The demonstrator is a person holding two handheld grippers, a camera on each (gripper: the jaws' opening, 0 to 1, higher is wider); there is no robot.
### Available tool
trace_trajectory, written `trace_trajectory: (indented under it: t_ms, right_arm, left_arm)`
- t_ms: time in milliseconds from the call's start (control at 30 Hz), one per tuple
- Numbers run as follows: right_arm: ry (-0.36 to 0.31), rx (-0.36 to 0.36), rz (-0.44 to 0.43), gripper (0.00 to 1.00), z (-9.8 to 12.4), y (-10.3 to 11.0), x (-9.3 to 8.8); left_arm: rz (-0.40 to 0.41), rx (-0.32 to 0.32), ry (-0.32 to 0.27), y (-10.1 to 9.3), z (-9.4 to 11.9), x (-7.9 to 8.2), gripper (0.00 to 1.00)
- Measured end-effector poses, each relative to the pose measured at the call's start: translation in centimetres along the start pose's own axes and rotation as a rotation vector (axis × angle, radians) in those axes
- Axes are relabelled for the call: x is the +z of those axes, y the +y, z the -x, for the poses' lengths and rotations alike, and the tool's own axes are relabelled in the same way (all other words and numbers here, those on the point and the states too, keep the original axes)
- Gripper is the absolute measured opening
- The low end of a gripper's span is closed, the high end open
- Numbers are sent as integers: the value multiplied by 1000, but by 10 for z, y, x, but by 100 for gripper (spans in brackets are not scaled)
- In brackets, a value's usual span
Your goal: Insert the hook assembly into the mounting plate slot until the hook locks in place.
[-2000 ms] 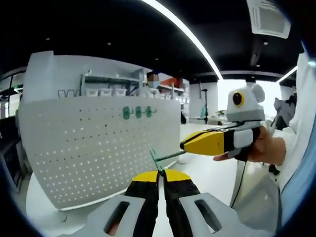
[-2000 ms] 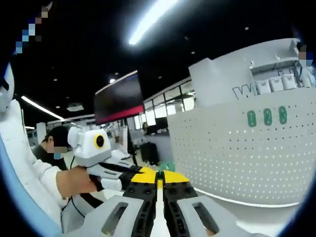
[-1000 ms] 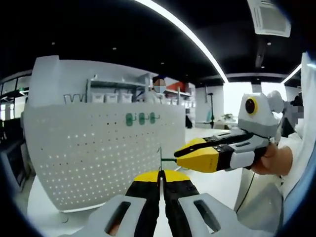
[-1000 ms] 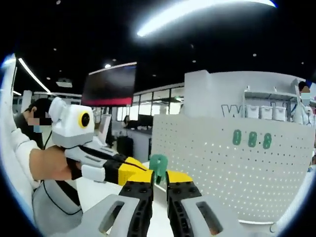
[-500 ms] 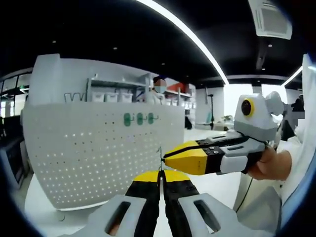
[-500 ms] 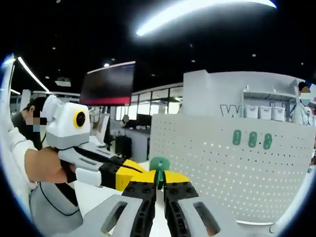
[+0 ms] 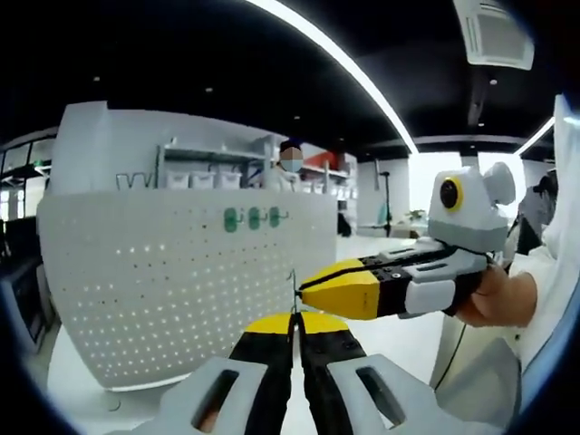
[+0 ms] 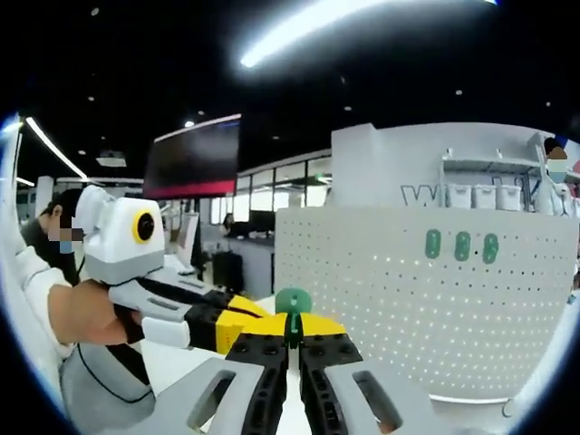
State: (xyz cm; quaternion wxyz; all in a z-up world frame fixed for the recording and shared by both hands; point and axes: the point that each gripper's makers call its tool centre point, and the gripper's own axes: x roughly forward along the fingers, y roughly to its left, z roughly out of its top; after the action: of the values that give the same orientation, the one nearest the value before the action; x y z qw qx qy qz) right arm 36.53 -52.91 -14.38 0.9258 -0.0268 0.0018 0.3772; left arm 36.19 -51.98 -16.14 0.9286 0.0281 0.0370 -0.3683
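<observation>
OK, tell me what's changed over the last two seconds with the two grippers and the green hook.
The right gripper has swung in closer to the left gripper, its tip now meeting the left one's jaws. The green hook, which two seconds ago showed angled between the two tips, now stands upright, pinched in the right gripper's shut jaws. The white pegboard with its three green pieces has not visibly changed.
</observation>
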Motion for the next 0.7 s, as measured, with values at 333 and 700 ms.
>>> trace_trajectory:
  t_ms: [333, 700]
  right_arm:
    - [-5, -33, 2, 0, 4, -13, 1]
    - [2, -106, 2, 0, 12, -43, -1]
  left_arm:
    - [-18, -24, 2, -5, 0, -1, 13]
    - [-41, -56, -17, -13, -1, 3, 40]
